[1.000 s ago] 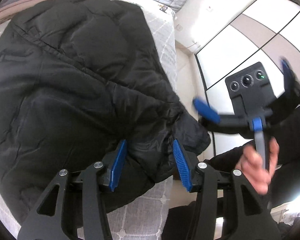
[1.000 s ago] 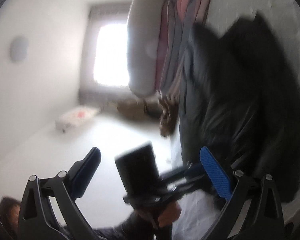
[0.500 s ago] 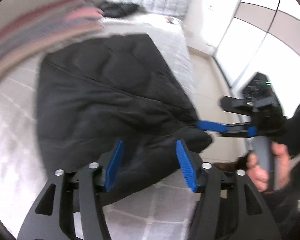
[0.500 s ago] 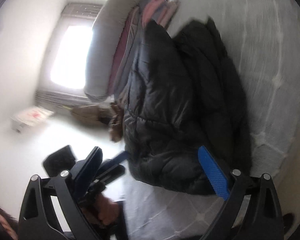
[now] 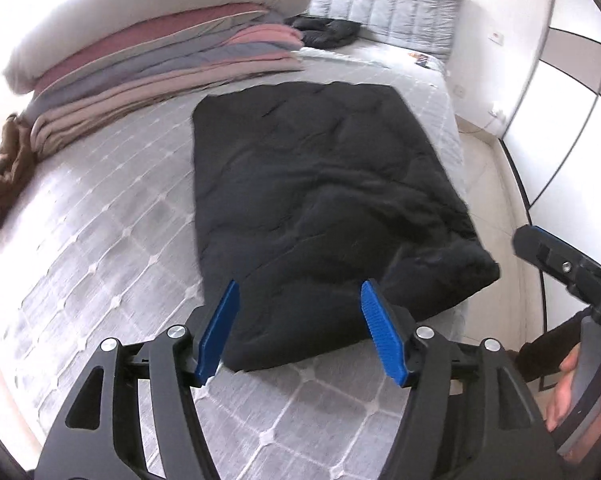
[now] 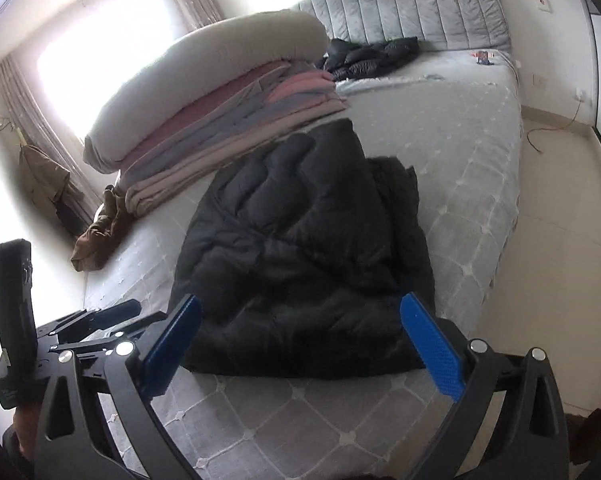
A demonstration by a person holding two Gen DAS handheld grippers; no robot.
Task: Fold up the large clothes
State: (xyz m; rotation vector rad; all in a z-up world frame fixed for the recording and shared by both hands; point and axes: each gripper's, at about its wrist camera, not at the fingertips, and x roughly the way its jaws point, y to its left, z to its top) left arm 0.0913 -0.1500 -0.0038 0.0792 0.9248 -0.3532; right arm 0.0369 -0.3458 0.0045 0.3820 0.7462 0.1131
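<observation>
A black puffer jacket (image 5: 320, 208) lies folded into a rough rectangle on the grey quilted bed (image 5: 100, 248); it also shows in the right wrist view (image 6: 300, 264). My left gripper (image 5: 300, 324) is open and empty, held above the jacket's near edge without touching it. My right gripper (image 6: 300, 340) is open and empty, also above the jacket's near edge. The right gripper shows at the right edge of the left wrist view (image 5: 572, 272), and the left gripper at the lower left of the right wrist view (image 6: 80, 328).
A stack of folded blankets under a white pillow (image 5: 160, 52) lies at the bed's left. A brown garment (image 5: 0, 176) sits beside it. Another dark jacket (image 6: 368, 58) lies near the grey headboard (image 6: 412, 12). Tiled floor (image 6: 560, 200) runs along the right.
Both grippers have pulled back and up from the jacket and now face the bed. The left gripper, close over the jacket a second ago, is now farther from it.
</observation>
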